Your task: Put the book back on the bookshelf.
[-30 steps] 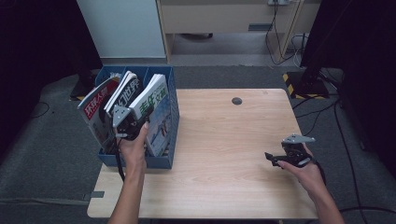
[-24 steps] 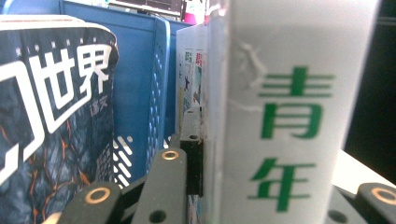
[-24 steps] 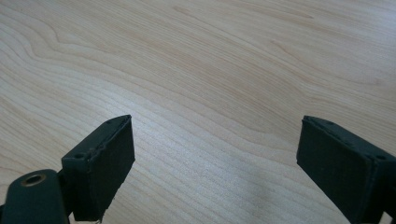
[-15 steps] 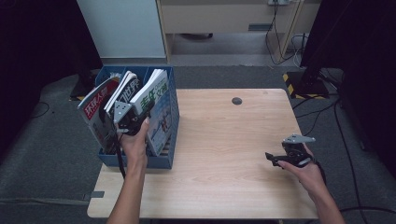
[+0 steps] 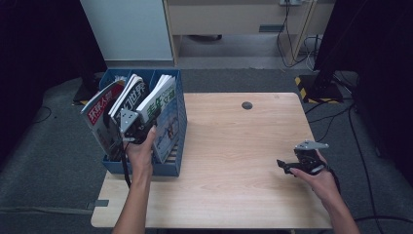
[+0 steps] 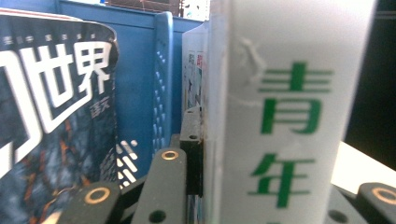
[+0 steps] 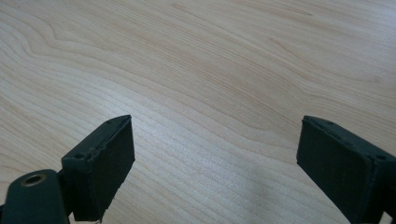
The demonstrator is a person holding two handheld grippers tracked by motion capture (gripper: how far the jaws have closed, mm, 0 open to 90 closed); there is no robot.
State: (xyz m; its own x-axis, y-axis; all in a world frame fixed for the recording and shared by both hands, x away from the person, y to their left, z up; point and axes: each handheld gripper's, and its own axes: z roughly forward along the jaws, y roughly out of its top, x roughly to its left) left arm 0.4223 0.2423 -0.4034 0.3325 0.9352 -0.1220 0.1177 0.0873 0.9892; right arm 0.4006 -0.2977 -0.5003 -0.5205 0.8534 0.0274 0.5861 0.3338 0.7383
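Pale wood tabletop (image 5: pixel 234 146), dark floor all round. Your left hand-held gripper (image 5: pixel 132 127) is clamped on the white magazine (image 6: pixel 285 116) with green lettering, which stands in the blue rack (image 5: pixel 178 126); a dark-covered magazine (image 6: pixel 51 126) sits just to its left. Your right hand-held gripper (image 7: pixel 215 168) hovers over bare wood, jaws wide apart, holding nothing.
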